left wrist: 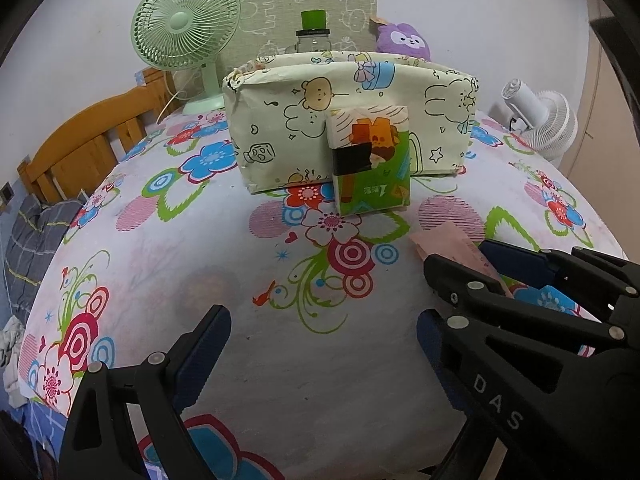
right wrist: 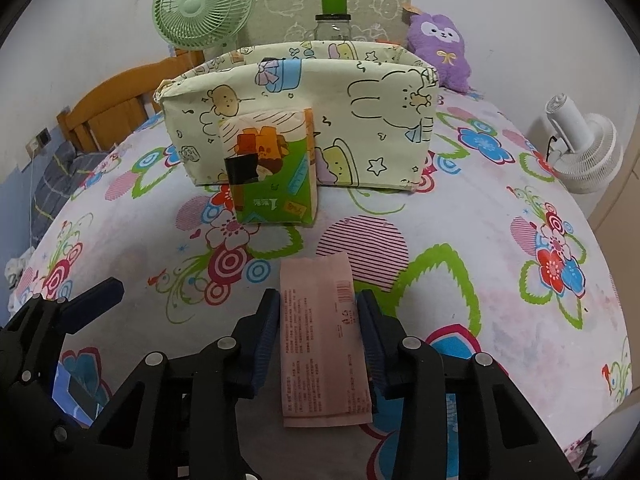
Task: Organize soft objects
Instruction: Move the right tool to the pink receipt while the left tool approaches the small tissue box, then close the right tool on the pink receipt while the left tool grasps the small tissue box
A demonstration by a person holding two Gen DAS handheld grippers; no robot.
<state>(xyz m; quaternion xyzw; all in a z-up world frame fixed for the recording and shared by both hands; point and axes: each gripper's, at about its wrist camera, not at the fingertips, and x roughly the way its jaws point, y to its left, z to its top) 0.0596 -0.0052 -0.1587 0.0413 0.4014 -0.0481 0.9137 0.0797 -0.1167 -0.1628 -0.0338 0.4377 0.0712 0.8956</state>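
A pink tissue pack [right wrist: 320,340] lies flat on the flowered tablecloth [right wrist: 500,300]. My right gripper [right wrist: 318,308] straddles it, one finger close along each long side, jaws not pressed in. A green tissue pack [right wrist: 272,172] stands upright against the front of a cream cartoon-print box [right wrist: 360,92]. A purple plush [right wrist: 440,48] sits behind the box's right end. In the left wrist view my left gripper [left wrist: 324,328] is open and empty above bare cloth; the right gripper [left wrist: 472,276] and pink pack [left wrist: 452,240] show at right, the green pack [left wrist: 370,160] and box [left wrist: 280,120] ahead.
A green fan [right wrist: 204,4] and a jar with a green lid [right wrist: 334,20] stand behind the box. A white fan [right wrist: 580,152] sits off the table's right edge. A wooden bed frame [left wrist: 88,148] and grey bedding [left wrist: 28,236] lie to the left.
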